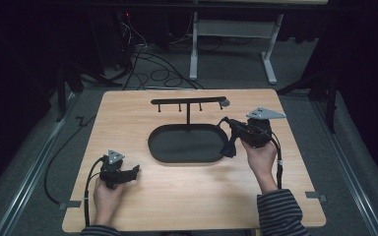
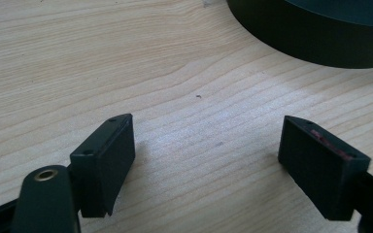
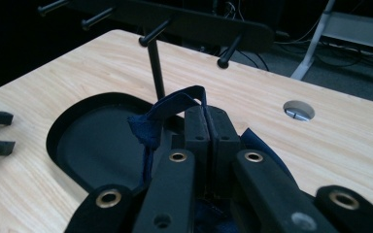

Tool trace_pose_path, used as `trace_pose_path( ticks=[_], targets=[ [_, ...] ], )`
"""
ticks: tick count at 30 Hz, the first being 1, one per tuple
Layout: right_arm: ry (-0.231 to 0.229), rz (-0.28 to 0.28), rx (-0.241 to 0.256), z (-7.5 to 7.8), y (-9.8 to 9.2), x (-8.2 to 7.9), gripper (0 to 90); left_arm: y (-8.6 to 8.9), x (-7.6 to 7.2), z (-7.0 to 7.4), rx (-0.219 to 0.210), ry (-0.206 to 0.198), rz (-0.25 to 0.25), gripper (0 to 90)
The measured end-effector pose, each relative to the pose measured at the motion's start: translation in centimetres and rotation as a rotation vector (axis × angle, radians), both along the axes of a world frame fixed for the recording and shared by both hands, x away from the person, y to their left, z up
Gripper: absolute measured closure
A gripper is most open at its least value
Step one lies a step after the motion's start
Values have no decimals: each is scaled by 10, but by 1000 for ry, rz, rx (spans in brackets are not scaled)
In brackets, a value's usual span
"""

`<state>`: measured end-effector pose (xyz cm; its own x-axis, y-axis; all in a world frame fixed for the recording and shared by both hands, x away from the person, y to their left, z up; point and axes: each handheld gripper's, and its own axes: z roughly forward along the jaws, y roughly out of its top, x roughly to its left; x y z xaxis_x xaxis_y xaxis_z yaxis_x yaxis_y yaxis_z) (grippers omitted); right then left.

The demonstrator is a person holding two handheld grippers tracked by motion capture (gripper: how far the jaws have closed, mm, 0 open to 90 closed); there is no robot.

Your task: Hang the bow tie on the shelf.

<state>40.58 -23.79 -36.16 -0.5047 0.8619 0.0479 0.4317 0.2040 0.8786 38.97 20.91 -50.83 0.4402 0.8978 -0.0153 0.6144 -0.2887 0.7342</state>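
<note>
A light wooden table (image 1: 187,196) is seen from the high view, with a black oval tray (image 1: 187,143) lying near its middle. A black stand with a peg bar (image 1: 188,102) rises from the far rim of the tray; four short pegs are carried by the bar.

The right gripper (image 1: 230,129) is held by the right hand (image 1: 259,156) at the right end of the tray. In the right gripper view its jaws are seen pressed together, and a dark blue fabric strap (image 3: 172,108) is clamped between them. A loop of the strap stands above the jaw tips, and more blue fabric is visible below and to either side of the jaws. In the high view a dark piece (image 1: 229,146) is seen hanging from the gripper down to the tray's right rim. What the strap belongs to cannot be told.

The left gripper (image 1: 137,170) is held by the left hand (image 1: 107,196) low over the table, near the left front of the tray and apart from it. In the left gripper view its jaws are seen spread wide over bare wood, with nothing between them. A round hole (image 3: 298,110) is noted in the tabletop beyond the tray.
</note>
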Motion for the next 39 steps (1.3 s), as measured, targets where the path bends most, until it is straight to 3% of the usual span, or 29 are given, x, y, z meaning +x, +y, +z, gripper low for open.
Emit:
trace_pose_path(
  ticks=[25,39],
  targets=[
    [-24,-30,3,14,7,28,900,0,0,0,0,0,0,213],
    [-22,-55,1,14,13,47,900,0,0,0,1,0,0,212]
  ],
)
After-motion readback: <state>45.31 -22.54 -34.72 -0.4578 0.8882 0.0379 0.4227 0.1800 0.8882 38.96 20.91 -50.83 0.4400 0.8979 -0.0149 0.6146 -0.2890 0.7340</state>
